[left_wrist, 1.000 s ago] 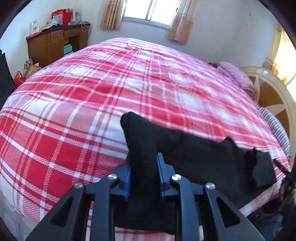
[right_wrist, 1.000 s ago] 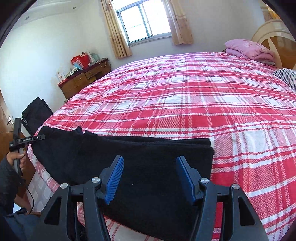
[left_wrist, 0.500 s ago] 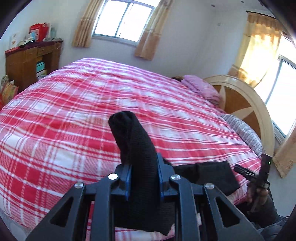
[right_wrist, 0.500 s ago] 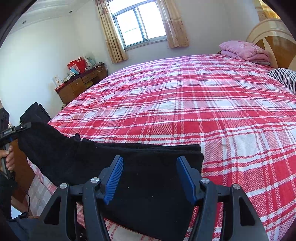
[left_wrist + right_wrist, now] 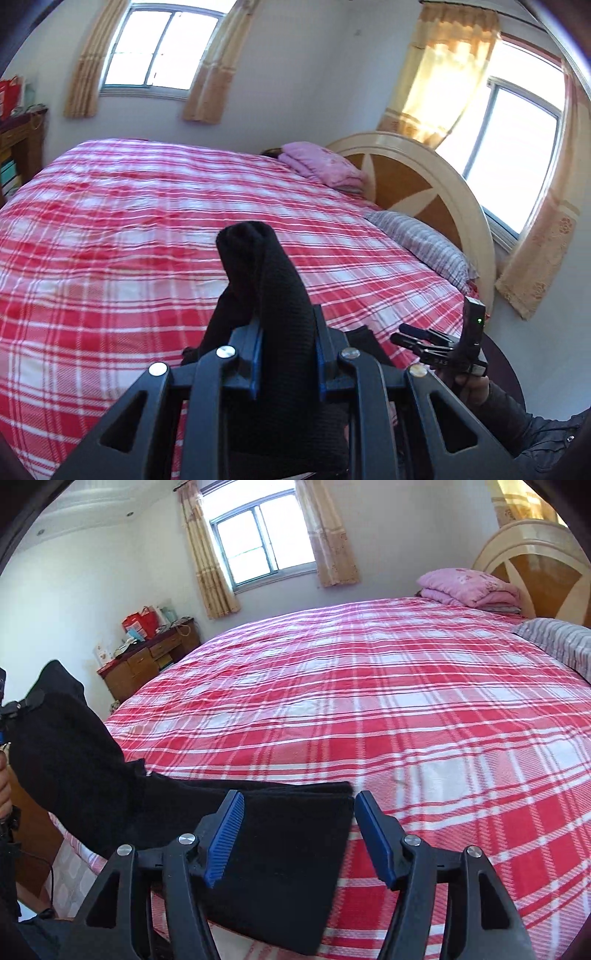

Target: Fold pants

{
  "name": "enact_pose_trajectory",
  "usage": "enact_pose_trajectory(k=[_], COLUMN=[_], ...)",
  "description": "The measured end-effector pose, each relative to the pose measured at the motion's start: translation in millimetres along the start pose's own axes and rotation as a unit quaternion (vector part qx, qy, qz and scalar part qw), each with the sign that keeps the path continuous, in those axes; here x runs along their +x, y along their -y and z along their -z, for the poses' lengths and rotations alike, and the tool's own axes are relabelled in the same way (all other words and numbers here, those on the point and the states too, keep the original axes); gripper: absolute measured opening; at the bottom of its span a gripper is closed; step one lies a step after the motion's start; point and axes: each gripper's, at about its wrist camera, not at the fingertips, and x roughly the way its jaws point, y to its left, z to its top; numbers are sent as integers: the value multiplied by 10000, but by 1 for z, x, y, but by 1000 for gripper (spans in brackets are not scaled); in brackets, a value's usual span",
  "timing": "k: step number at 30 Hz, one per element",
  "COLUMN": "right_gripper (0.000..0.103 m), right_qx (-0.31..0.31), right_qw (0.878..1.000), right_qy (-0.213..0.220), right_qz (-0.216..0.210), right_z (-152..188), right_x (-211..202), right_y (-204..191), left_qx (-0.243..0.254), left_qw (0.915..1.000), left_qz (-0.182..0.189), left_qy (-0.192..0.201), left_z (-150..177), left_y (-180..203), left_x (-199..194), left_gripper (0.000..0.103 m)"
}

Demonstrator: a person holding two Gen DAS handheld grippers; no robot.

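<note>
Left wrist view: the left gripper (image 5: 287, 356) is clamped on a bunched end of the black pants (image 5: 269, 295), the blue pads pressing the cloth from both sides while a rounded roll of it stands up past the fingertips and a thicker wad sags below them; the fabric is a soft, matte knit with a fine ribbed weave, and it looks limp, light and not slippery, so I judge it will drape and swing rather than keep any shape, and a pinch through all the layers at a hem or corner is the sound place to hold it; under it lies the bed (image 5: 110, 236) with its red and white plaid cover, a thin woven cotton with faint creases; toward the right edge of the bed sit a striped grey pillow (image 5: 421, 240) and a folded pink blanket (image 5: 321, 168) against a curved cream and wood headboard (image 5: 413, 173); right wrist view, again from the left: the lifted part of the pants (image 5: 66, 746) rises off the near left corner of the bed, while the rest lies flat in a squared, layered stack at the near edge; the right gripper (image 5: 299, 834) hangs over that stack with its jaws apart, holding nothing; the flat corner between them seems the natural grip
</note>
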Motion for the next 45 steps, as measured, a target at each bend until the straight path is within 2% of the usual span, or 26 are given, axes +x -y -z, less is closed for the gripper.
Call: enact_pose_trajectory(k=[6, 10, 18, 22, 25, 27, 28, 30, 33, 36, 39, 42, 45], right_gripper=[65, 65, 65, 65, 65, 65, 65, 65, 65, 65, 65, 65, 65], right_qx=[195, 381, 974, 1136, 1198, 1187, 1165, 1134, 1123, 1038, 707, 314, 38], right_qw=[9995, 9985, 9937, 9916, 9910, 9912, 9915, 9919, 9924, 9942, 9975, 9981, 9980], right_qy=[56, 72, 109, 66, 6, -21, -27, -28, -27, -38, -45, -247, -460], right_qz=[225, 381, 549, 612, 604, 586, 578, 570, 510, 289, -83, -475, -435], right_z=[2, 3, 2, 3, 4, 5, 6, 7, 7, 5, 3, 4, 9], right_x=[-10, -12, -10, -6, -1, 0, 1, 0, -1, -3, -8, -6, 2], right_y=[25, 45, 79, 88, 91, 90, 89, 86, 82, 72, 45, 12, -12], left_qx=[344, 633, 1102, 1394, 1729, 1940, 2010, 2096, 2199, 2123, 1834, 1549, 1181], left_qw=[9984, 9954, 9843, 9741, 9655, 9623, 9617, 9622, 9649, 9698, 9754, 9750, 9765], left_qz=[287, 287, -39, -306, -474, -455, -403, -259, -168, -402, -760, -1281, -1478], left_qy=[-343, -656, -1379, -1755, -1889, -1849, -1819, -1719, -1423, -1132, -959, -948, -1036], left_z=[-9, -5, 31, 59, 75, 80, 80, 79, 77, 75, 76, 83, 89], left_y=[41, 66, 103, 116, 130, 143, 149, 158, 164, 151, 122, 84, 54], left_x=[42, 78, 158, 194, 209, 206, 203, 191, 166, 145, 130, 123, 123], left_gripper=[23, 23, 23, 23, 25, 28, 33, 43, 50, 62, 64, 65, 65])
